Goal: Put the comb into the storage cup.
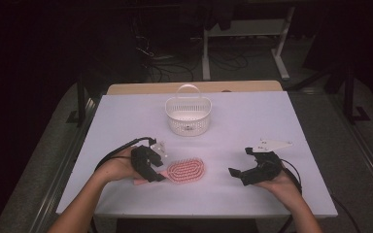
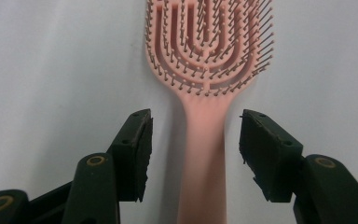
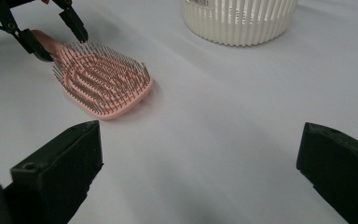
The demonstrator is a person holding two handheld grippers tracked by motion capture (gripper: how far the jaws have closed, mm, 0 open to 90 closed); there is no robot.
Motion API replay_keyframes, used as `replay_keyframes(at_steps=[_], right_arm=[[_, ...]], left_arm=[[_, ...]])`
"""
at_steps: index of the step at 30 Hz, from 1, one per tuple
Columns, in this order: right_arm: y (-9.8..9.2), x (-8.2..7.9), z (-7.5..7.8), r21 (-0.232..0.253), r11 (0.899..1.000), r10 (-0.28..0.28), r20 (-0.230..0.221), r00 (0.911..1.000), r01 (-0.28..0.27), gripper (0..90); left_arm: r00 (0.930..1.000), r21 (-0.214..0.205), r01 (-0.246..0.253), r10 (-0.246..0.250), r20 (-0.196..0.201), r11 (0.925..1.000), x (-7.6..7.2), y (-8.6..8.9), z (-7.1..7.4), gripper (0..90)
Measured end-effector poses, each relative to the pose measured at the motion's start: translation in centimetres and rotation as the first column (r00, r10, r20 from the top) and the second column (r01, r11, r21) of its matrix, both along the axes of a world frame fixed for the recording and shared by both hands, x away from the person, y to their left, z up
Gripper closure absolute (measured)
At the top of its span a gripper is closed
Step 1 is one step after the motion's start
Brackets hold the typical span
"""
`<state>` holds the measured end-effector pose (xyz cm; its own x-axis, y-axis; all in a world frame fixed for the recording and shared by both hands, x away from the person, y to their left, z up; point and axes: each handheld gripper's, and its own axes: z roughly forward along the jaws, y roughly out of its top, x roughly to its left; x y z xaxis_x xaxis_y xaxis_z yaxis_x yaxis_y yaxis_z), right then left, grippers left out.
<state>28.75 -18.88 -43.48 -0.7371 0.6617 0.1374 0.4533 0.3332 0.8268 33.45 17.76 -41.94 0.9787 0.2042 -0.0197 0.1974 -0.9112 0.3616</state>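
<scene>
Pink plastic vented hairbrush point(image 1: 187, 170) lies bristles-up at 6 o'clock of white slotted basket point(image 1: 188, 115) on white surface point(image 1: 252, 121). Left tongs point(image 2: 196, 144) half-open astride handle, pads clear. Right tongs point(image 3: 200, 172) wide open, empty.

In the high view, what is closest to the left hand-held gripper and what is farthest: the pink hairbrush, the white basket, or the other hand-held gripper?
1. Pink hairbrush: right beside the left hand-held gripper, its handle between the jaws.
2. White basket: farther back, near the table's middle.
3. Right hand-held gripper: across the table, on the right.
</scene>
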Motion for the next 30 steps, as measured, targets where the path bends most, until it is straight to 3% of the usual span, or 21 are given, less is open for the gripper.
replay_keyframes(at_steps=[24, 30], right_arm=[[0.0, 0.0, 0.0, 0.000, 1.000, -0.002, 0.000, 1.0000, 0.002, 0.0], [0.0, 0.0, 0.0, 0.001, 1.000, -0.003, -0.001, 1.0000, 0.003, 0.0]], left_arm=[[0.9993, 0.098, 0.034, -0.032, -0.018, 0.9946, 0.1, -1.1, -0.9, 58.7], [0.9993, 0.107, 0.034, -0.033, -0.016, 0.9937, 0.1, -1.4, -0.9, 61.3]])
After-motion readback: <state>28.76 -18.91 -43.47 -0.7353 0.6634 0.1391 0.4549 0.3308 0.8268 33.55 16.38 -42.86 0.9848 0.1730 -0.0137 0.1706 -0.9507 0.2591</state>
